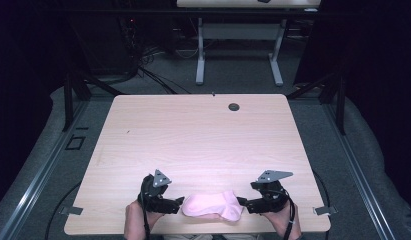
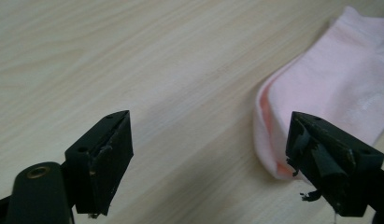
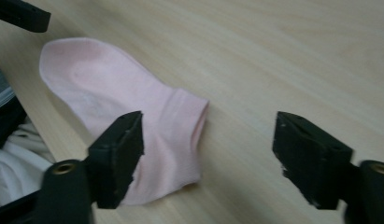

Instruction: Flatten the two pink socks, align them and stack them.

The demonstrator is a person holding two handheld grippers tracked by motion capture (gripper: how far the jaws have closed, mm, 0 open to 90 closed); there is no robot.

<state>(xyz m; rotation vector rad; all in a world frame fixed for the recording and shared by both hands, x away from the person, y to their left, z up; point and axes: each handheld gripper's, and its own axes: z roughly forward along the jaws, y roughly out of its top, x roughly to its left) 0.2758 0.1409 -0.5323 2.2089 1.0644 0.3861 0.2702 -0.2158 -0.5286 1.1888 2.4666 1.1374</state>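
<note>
Lying flat at the near edge of the wooden table (image 1: 193,130), a pink sock (image 1: 213,205) rested between two grippers. The left gripper (image 1: 179,202) and right gripper (image 1: 241,203) both stood released, jaws spread apart, grasping nothing.

Pale wooden table (image 1: 193,135), pink sock (image 1: 213,205) flat at its near edge.

Black tongs (image 1: 179,202) with grey three-cornered plates, trailing cables, brass-ringed screw holes
</note>
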